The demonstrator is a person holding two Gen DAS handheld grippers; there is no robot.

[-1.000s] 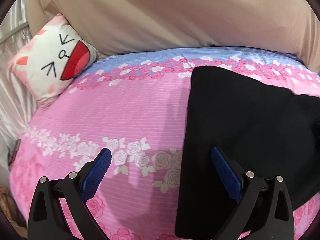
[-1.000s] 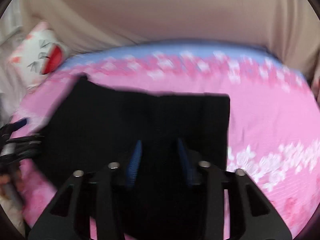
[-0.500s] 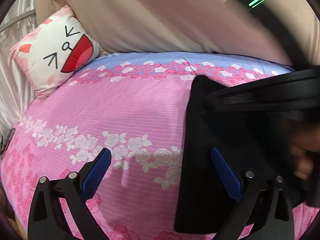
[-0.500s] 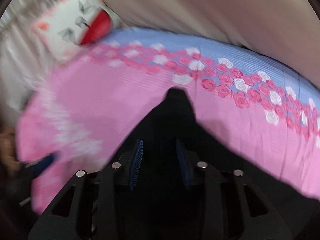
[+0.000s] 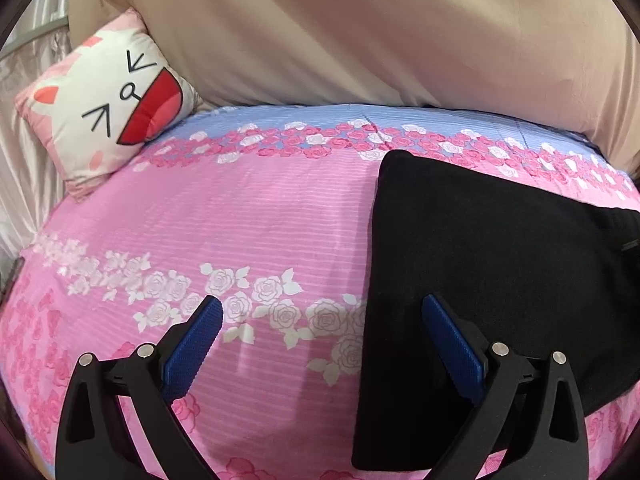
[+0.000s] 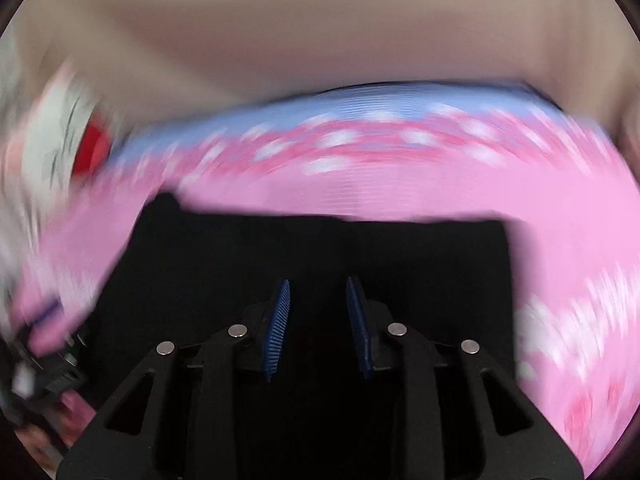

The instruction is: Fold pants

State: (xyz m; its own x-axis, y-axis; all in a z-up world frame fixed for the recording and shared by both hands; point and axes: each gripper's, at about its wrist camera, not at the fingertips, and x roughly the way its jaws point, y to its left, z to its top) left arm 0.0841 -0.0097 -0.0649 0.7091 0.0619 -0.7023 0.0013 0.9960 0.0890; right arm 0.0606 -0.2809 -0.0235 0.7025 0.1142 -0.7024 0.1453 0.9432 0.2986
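Now the right gripper (image 6: 318, 300), which half a second ago swept low across the black pants (image 5: 500, 280) toward the cat pillow (image 5: 108, 96), is drawn back over the cloth; its view is motion-blurred, so it is judged still in transit. Its blue pads (image 6: 277, 326) stand narrowly apart with no fabric visibly between them, so the grip appears released. The left gripper (image 5: 320, 344) hovers level above the bedspread (image 5: 240, 220), jaws spread wide and empty, straddling the pants' left edge. The pants lie flat as a compact dark rectangle on the right half of the bed, far edge near the rose border. This suggests that a fold has just been laid down. Beyond, the pillow rests at the far left corner against the beige headboard (image 5: 360, 32).
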